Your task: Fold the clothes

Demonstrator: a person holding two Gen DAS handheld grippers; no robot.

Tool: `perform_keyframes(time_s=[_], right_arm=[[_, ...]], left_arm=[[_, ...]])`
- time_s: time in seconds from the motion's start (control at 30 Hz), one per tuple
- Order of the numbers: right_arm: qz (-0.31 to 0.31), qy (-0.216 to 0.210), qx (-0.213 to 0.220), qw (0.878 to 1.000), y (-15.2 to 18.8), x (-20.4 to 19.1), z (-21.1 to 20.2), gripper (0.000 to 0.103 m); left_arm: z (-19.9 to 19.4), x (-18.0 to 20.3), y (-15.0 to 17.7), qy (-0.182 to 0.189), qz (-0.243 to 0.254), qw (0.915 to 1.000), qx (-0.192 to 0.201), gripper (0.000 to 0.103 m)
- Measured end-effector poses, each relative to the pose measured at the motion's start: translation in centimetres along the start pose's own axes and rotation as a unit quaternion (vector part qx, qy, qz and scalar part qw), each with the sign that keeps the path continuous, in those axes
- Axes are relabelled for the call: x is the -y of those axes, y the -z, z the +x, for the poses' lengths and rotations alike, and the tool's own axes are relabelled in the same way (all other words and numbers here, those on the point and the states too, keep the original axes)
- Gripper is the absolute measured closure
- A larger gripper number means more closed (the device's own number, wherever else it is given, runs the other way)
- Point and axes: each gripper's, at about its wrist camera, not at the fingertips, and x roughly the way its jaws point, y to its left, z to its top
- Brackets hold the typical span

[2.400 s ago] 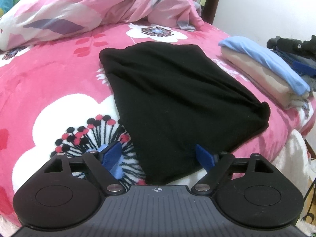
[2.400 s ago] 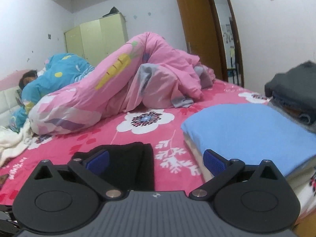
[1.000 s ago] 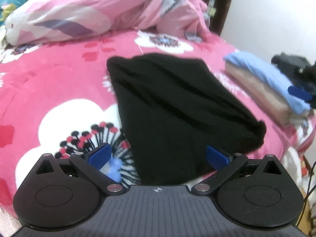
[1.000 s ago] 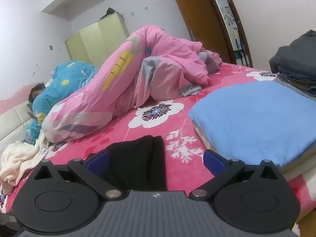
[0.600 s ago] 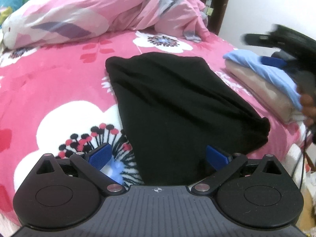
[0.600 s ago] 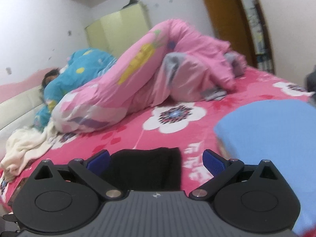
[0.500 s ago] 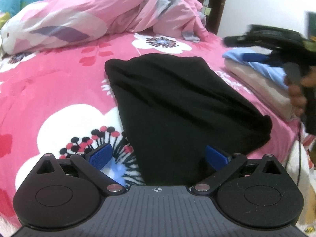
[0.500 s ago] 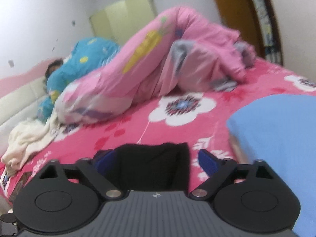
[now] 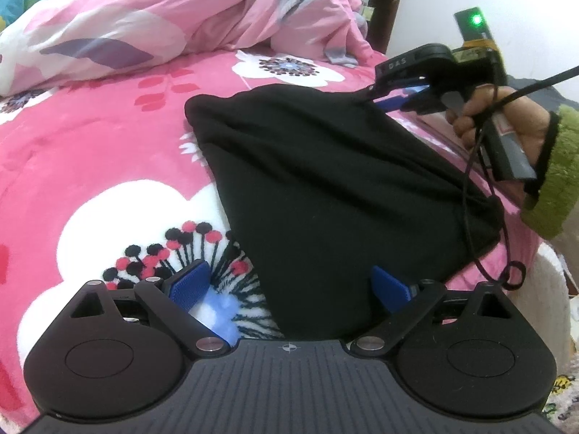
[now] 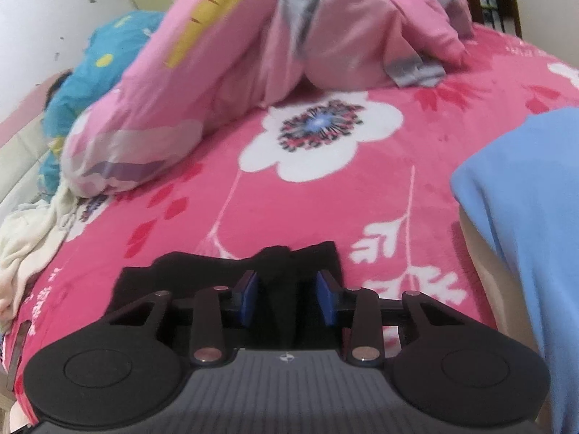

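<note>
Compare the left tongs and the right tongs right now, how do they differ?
The left tongs are spread wide, blue pads far apart over the near edge of the black garment, gripping nothing. The right tongs are narrowed onto a fold at the garment's far corner, though a gap still shows between the pads. The left hang low at the bed's edge; the right reach in from the side. Both have blue pads on black linkages.

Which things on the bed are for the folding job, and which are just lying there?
For the job:
black garment
right claw, closing on its far edge
left claw, open at its near edge

Just lying about:
pink duvet
folded blue garment, on a beige one
cream cloth
flowered bedspread
</note>
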Motion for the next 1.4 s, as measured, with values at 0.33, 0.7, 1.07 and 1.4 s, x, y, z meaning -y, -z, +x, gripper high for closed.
perform_keyframes(time_s=[0.33,0.7,1.07,1.4], right_arm=[[-0.044,-0.004,0.026,0.999,-0.7,-0.5,-0.8,0.095],[-0.096,0.020,0.058,0.994,-0.9,-1.6,-1.2,0.098],[-0.098,0.085,0.075,0.989,-0.8,0.0,-0.9,0.090],[-0.115,0.009,0.038,0.993,1.2,-1.1,-9.4,0.086]], left_arm=[[0.2,-0.3,-0.2,0.006,-0.002,1.0000,0.003,0.006],[0.3,-0.4,-0.3,0.004,0.009,0.9999,-0.002,0.006],[0.4,-0.4,-0.3,0.003,0.022,0.9997,-0.009,0.005],[0.6,-0.3,-0.5,-0.003,0.016,0.9998,-0.008,0.005]])
